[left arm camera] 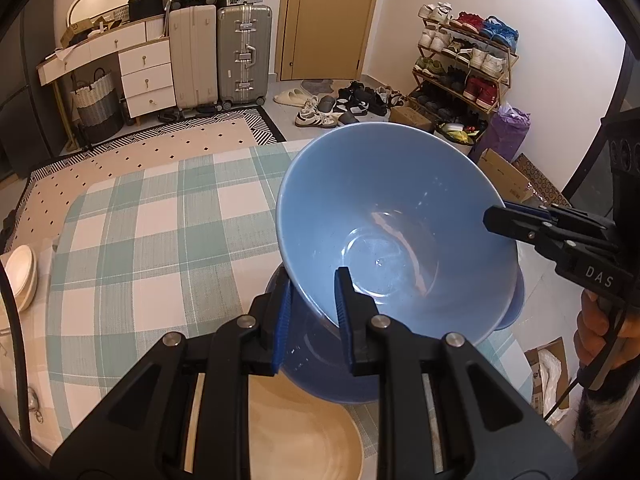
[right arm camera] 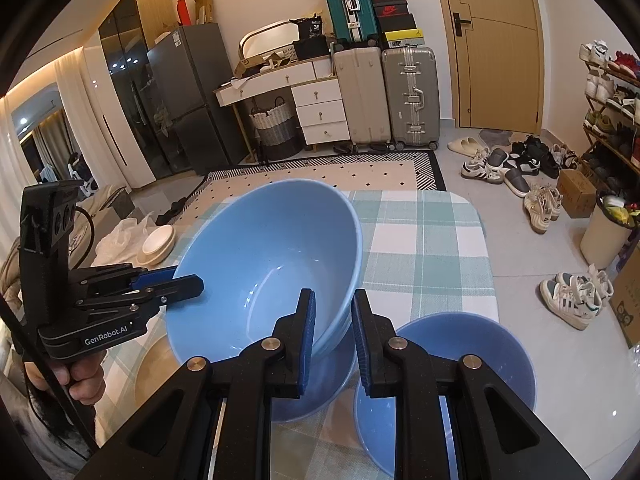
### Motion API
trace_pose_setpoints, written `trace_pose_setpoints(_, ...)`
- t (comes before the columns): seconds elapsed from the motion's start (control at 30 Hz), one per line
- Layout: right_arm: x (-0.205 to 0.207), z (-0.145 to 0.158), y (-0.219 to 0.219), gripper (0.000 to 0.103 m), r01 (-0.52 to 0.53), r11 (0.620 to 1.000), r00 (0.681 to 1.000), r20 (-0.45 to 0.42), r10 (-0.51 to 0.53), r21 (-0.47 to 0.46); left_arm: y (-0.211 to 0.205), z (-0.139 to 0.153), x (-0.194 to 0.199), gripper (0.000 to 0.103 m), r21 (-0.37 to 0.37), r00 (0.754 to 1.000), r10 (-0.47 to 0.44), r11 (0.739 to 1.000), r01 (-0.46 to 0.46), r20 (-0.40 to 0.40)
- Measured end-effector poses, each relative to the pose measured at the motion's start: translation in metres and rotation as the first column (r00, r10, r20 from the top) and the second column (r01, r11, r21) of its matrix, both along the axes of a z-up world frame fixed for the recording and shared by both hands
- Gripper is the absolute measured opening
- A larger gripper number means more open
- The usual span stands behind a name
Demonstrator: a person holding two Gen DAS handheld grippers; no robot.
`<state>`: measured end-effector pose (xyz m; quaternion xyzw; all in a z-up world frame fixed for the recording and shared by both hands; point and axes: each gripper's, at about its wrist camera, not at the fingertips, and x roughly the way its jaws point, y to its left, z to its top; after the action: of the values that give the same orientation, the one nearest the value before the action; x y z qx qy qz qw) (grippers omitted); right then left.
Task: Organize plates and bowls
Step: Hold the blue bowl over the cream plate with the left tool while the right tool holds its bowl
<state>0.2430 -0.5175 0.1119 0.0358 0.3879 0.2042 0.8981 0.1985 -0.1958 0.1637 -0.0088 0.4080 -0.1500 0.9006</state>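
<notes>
Overhead, blue bowl [left arm camera: 396,232], both rims claw-pinched.

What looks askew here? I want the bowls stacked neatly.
The big blue bowl hangs tilted, clamped at opposite rim edges by the left gripper and right gripper, above another blue bowl rather than nested in it. Nothing looks spilled or broken.

A green-and-white checked tablecloth [left arm camera: 160,240] is seen across the centre of the left wrist view, with a patterned rug [left arm camera: 180,140] above it. Two upright suitcases [left arm camera: 220,56] and a white drawer unit [left arm camera: 146,76] are noted at upper left. A shoe rack [left arm camera: 464,64] is recorded at upper right, beside a wooden door [left arm camera: 328,20].
</notes>
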Motion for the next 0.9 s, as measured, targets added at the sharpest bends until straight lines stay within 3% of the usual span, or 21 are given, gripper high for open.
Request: trace_pose_setpoints(0.9, -0.002, -0.032, 0.014, 0.019, -0.013, 1.0, 0.998, -0.068, 0.013, -0.002, 0.021, -0.055, 0.005, 0.018, 0.024, 0.998, 0.002, 1.0, 0.0, -0.068)
